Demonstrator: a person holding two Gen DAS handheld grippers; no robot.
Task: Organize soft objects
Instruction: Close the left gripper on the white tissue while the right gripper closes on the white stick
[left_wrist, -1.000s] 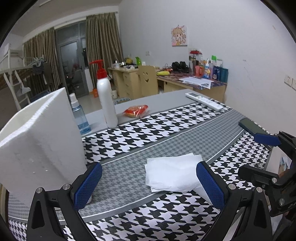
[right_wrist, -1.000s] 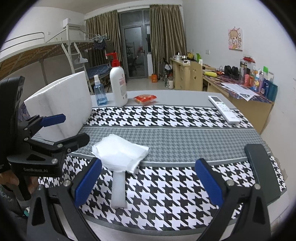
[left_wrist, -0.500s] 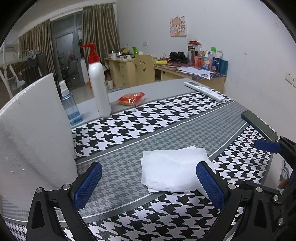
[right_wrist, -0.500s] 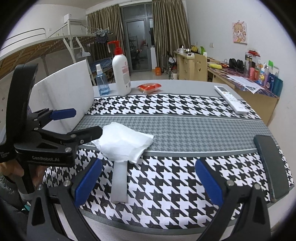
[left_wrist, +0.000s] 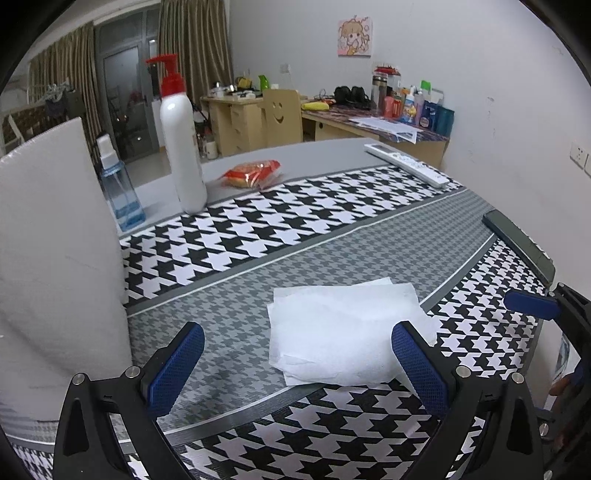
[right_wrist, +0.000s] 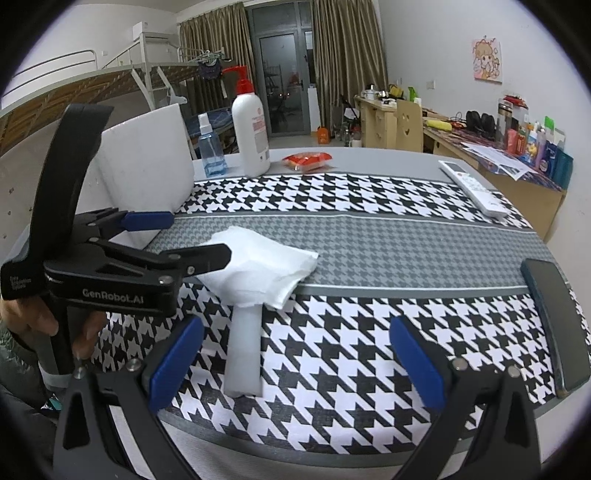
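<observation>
A stack of white tissues (left_wrist: 343, 328) lies on the grey band of the houndstooth cloth, draped over one end of a white foam bar (right_wrist: 243, 354). My left gripper (left_wrist: 297, 332) is open just short of the tissues, its right pad level with their near right corner. In the right wrist view the left gripper (right_wrist: 192, 238) hangs at the tissues' (right_wrist: 262, 266) left edge, one finger over them. My right gripper (right_wrist: 295, 328) is open and empty, with the foam bar just inside its left finger. A tall white foam board (left_wrist: 55, 258) stands at the left.
At the back stand a white pump bottle (left_wrist: 183, 147), a blue spray bottle (left_wrist: 118, 184), a red snack packet (left_wrist: 255, 173) and a white remote (left_wrist: 406, 162). A dark flat device (right_wrist: 554, 317) lies by the table's right edge. Desks and a bunk bed are behind.
Both grippers have come forward and closer to the tissues. In the right wrist view the left gripper has pushed further in over the tissues' left edge. Both stay open.
</observation>
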